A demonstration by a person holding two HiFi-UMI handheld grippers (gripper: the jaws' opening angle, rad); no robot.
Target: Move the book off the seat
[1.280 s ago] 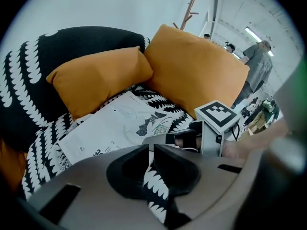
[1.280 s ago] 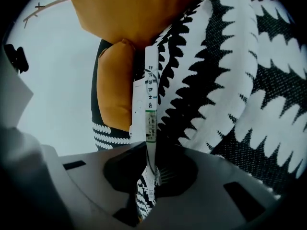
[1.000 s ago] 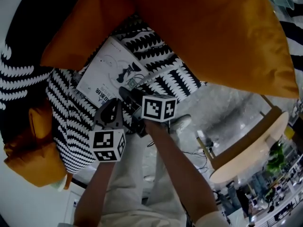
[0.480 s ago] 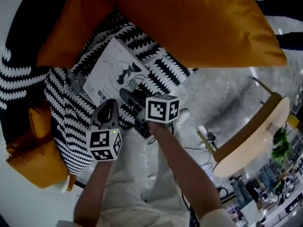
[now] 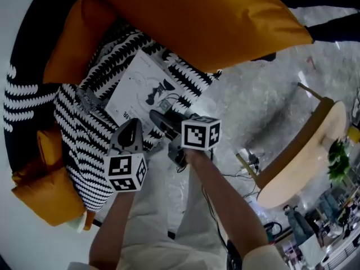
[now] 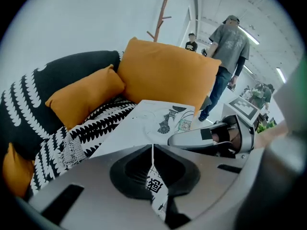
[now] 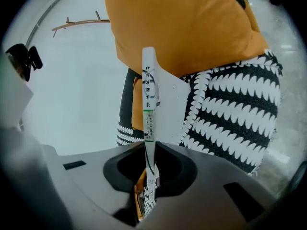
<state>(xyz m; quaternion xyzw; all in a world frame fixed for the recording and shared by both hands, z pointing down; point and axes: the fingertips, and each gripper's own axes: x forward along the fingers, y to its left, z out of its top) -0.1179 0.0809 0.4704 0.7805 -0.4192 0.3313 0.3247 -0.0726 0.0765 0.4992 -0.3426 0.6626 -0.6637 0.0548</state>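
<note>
Pillow (image 5: 197, 21) overhangs seat (image 5: 84, 134) behind book; bare floor (image 5: 259, 100) to your right. Book (image 5: 143, 86) at seat's front edge. Your right gripper (image 5: 156, 117) clamps book's near edge; left gripper (image 5: 133, 125) pinches near corner, jaws almost together.

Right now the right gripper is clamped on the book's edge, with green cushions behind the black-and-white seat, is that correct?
No: the cushions are orange, not green, as the head view shows. The right gripper is indeed clamped on the edge of the book, and the seat is black-and-white.
</note>
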